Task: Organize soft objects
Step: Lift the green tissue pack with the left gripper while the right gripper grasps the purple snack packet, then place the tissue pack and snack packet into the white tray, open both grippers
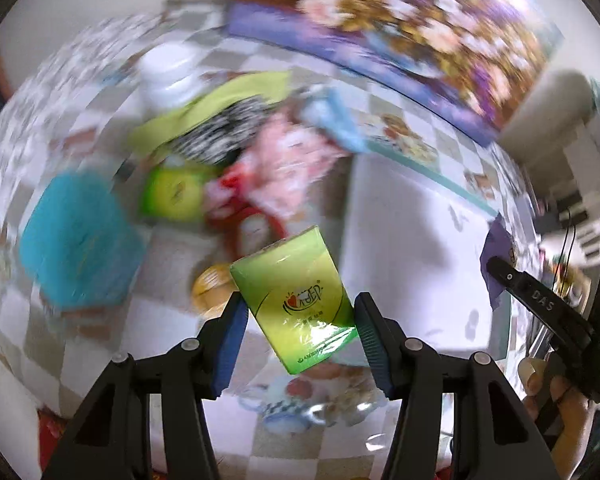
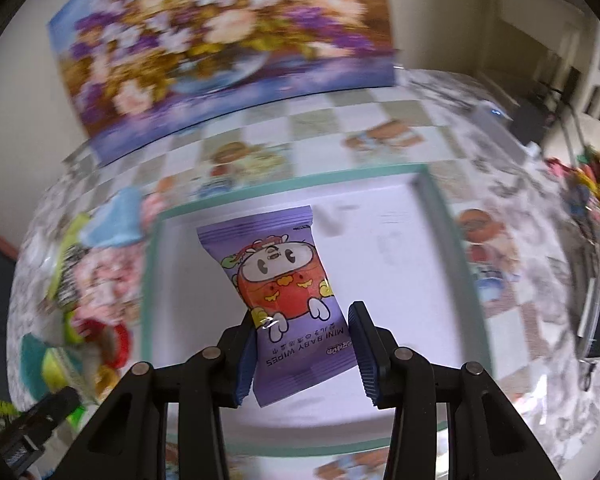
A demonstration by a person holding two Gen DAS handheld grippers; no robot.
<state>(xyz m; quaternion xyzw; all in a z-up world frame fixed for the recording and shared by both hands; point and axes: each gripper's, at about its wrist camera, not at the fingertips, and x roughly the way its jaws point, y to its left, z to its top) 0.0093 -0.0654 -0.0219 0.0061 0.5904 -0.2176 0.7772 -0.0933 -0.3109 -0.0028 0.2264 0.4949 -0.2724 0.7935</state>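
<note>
My left gripper (image 1: 298, 322) is shut on a green tissue pack (image 1: 294, 298) and holds it above the checkered tablecloth (image 1: 180, 256). My right gripper (image 2: 300, 340) is shut on a purple pack of mini baby wipes (image 2: 284, 296) and holds it over a white tray with a teal rim (image 2: 380, 248). The tray also shows in the left wrist view (image 1: 400, 240) to the right of the tissue pack. A pile of soft things (image 1: 240, 148) lies beyond the left gripper: green cloth, a zebra-striped piece, pink cloth, light blue cloth.
A teal sponge-like block (image 1: 80, 240), a second green pack (image 1: 172, 196), a white bottle (image 1: 168, 76) and a yellow round thing (image 1: 212, 284) lie left of the tray. A flower painting (image 2: 220, 40) leans at the back. The pile shows at left (image 2: 88, 280).
</note>
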